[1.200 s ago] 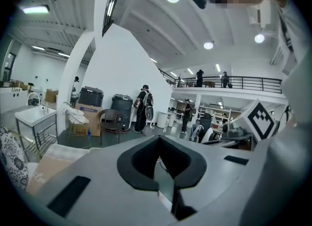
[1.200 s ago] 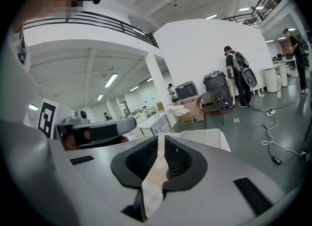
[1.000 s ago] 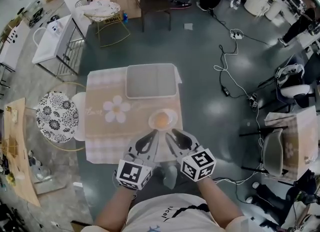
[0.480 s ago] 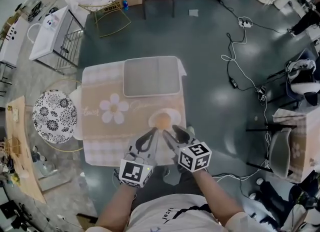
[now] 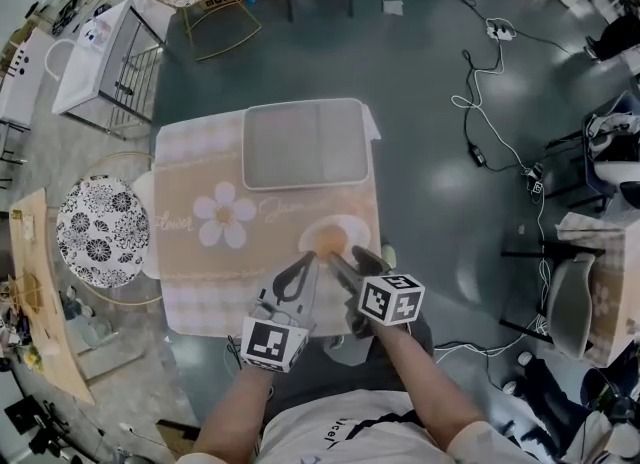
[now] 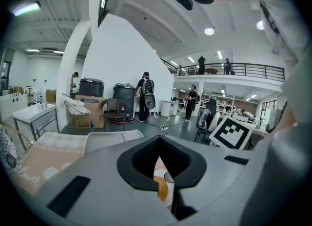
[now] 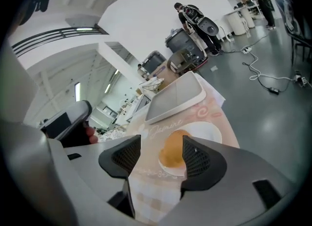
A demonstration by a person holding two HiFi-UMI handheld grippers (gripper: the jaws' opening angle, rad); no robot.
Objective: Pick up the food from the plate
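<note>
- Food (image 7: 171, 156): 1 round, golden-brown, bun-like piece on the white plate (image 7: 207, 133), at the near right of the table (image 5: 190, 282).
- Right gripper (image 7: 161, 157): jaws wide and opening. The food lies ahead, in line with the gap, and the pads are not touching it.
- Left gripper (image 6: 158, 167): jaws drawn together, nothing between them. It hangs just left of the right one, over the near edge.
- Handling, as a guess: light and soft, likely to dent or tear if pinched hard. The crust looks dry, so you should have little slip.
- Take it across its widest middle, 1 pad on each side and low on the flanks. Close only until it seats.
- The plate looks smooth and may skate on the cloth, so keep your jaw tips off its rim.
- Edges: the plate sits close to the table's right edge, with floor beyond.
- The grey tray (image 5: 305, 144) lies far of the plate, apart from it.
- Open room: bare cloth to the left and free air above. Straight up looks safest.
</note>
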